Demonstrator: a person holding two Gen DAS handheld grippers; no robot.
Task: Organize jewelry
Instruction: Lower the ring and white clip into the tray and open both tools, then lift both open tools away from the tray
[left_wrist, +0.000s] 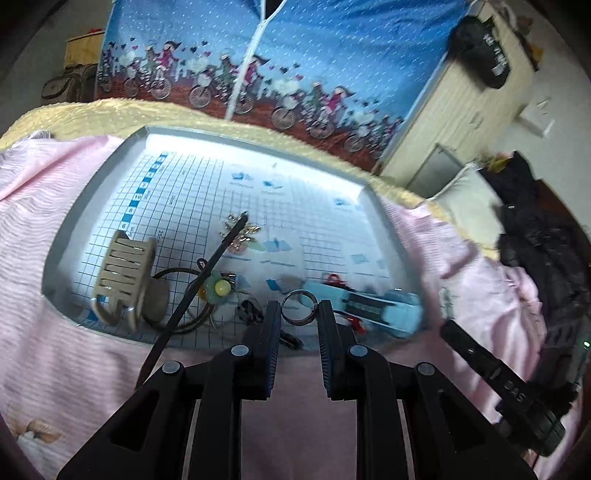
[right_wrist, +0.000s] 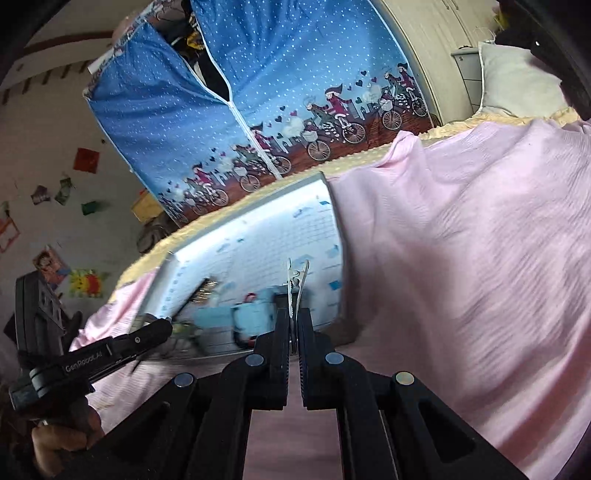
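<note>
Two grippers are loaded: my left gripper (left_wrist: 298, 314) clamps a thin round metal ring (left_wrist: 299, 307) just above the near edge of the shallow white grid-printed tray (left_wrist: 92, 192), my right gripper (right_wrist: 294, 325) pinches a slim toothed silver hair clip (right_wrist: 297, 282) by its tail. I judge both lifted for sorting, clear of the ridged beige claw clip (left_wrist: 123, 269).

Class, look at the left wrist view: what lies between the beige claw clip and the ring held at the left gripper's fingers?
In the left wrist view, between the beige claw clip and the ring lie a flower ornament and a black stick.
</note>
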